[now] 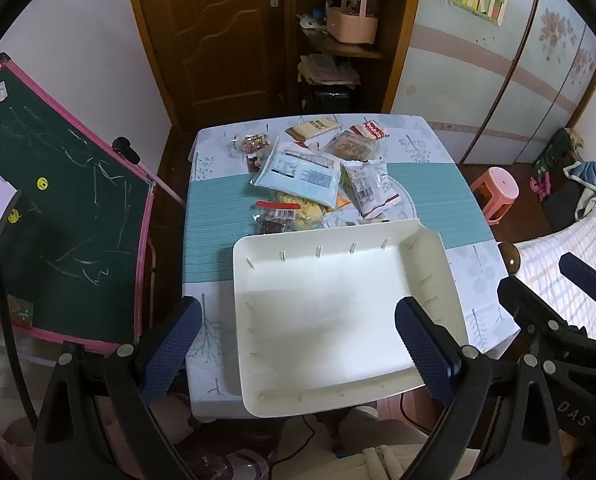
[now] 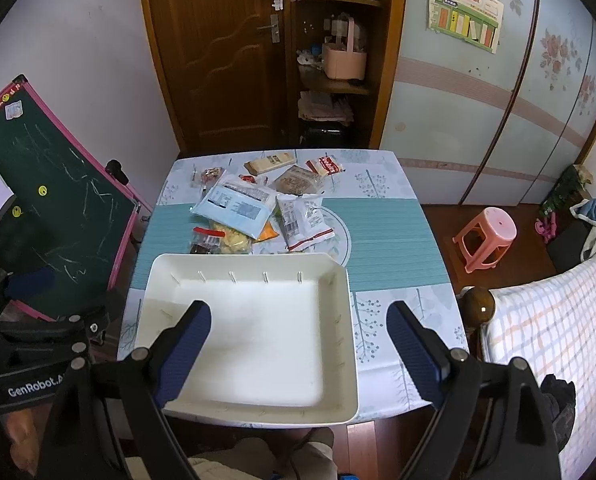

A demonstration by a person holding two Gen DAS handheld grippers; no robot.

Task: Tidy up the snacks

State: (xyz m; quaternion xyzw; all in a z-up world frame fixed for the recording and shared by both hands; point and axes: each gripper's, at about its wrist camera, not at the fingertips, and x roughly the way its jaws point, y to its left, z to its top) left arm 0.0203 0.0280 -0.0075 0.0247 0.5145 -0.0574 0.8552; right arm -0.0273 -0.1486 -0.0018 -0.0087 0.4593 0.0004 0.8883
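Both my grippers hang above the near table edge, left gripper point(image 1: 298, 344) and right gripper point(image 2: 298, 344), jaws spread wide, holding nothing; white tray point(image 1: 433, 264) sits empty at the near edge, I judge so packets can drop straight in; snacks point(image 2: 258, 204) lie heaped just beyond its far rim, blue packet point(image 1: 298, 172) on top, likely first pick; lower packets partly hidden, count unsure.
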